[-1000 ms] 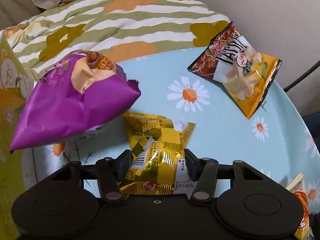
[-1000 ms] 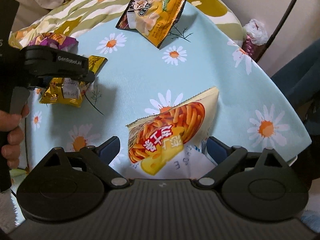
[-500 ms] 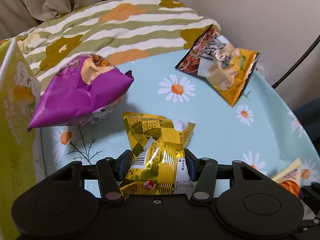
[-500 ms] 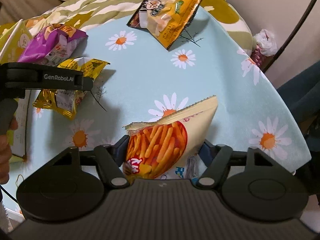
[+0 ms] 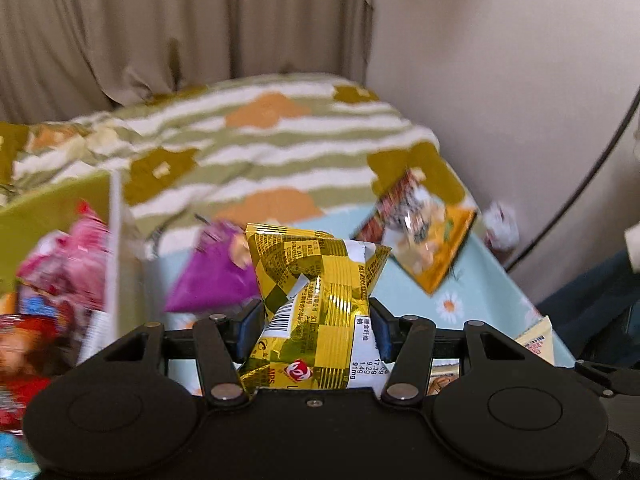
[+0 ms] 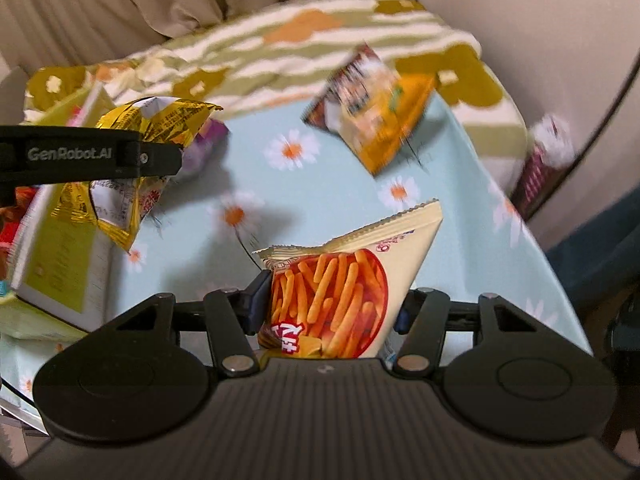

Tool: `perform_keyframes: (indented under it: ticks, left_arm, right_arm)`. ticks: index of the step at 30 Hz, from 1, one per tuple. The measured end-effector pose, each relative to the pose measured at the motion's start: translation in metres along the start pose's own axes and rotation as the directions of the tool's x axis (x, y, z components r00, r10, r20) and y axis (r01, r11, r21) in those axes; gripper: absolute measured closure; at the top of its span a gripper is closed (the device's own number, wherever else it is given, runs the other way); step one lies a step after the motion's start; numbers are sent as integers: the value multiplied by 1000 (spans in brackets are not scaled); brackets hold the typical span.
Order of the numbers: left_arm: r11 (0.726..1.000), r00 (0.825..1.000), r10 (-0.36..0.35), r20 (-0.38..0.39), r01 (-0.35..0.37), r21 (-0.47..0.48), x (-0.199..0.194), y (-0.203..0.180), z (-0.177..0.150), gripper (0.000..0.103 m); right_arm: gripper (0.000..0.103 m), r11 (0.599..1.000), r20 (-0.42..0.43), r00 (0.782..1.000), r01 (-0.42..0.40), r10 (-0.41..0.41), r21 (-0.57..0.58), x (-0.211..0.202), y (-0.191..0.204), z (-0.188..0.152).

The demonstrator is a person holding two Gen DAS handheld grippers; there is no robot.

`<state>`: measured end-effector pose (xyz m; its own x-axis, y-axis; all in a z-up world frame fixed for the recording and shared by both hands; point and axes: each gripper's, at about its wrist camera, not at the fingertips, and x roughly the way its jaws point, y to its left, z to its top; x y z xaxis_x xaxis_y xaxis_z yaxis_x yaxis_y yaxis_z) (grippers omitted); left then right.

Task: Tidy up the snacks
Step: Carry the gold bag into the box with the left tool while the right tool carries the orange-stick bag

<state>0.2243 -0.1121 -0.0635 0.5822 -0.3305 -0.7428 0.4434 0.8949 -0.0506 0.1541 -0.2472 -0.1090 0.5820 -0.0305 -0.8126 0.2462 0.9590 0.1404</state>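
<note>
Left gripper (image 5: 316,330) is clamping a gold foil packet (image 5: 316,300) across its waist, jaws pressed in on both sides so the foil is pinching into an hourglass. A mid-body grip of this kind is probably keeping the light bag from swinging while it is carried. In the right wrist view the same packet is hanging clear of the table (image 6: 320,208), just over the edge of a green carton (image 6: 60,252) at the table's left side.

The carton is standing open-topped, and pink and red packets (image 5: 68,264) are already lying inside it. It reads as the collecting bin, which would explain why the gold packet is being held above its rim.

Right gripper (image 6: 328,312) is closing on a cream bag of fry-shaped sticks (image 6: 340,292); its jaws have just been narrowing, and the bag is sitting between them with both pads against its sides. The bag's top corner is pointing up and away, bottom end tucked toward the gripper body, so it looks lifted off the daisy-print cloth rather than resting on it.

A purple bag (image 5: 216,276) is lying on the table near the carton. An orange-and-brown bag (image 6: 372,116) is lying at the far edge against the striped bedding (image 5: 260,152). Both are out of either gripper's hold, apparently waiting their turn.

Background is smeared, so small print on the far bags is unreadable.
</note>
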Motion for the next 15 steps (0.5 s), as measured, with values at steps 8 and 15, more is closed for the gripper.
perform_keyframes:
  ticks: [8,15]
  left_arm:
    - [986,982,130,135,-114,-121,-68,47,7,44]
    - [936,943,290,166,-244,-254,-111,119,14,44]
  right_arm:
    - [31,982,121,982,-127,144,-142,-32,47,46]
    - [31,922,158,933,-272,323,-276,-41,111,100]
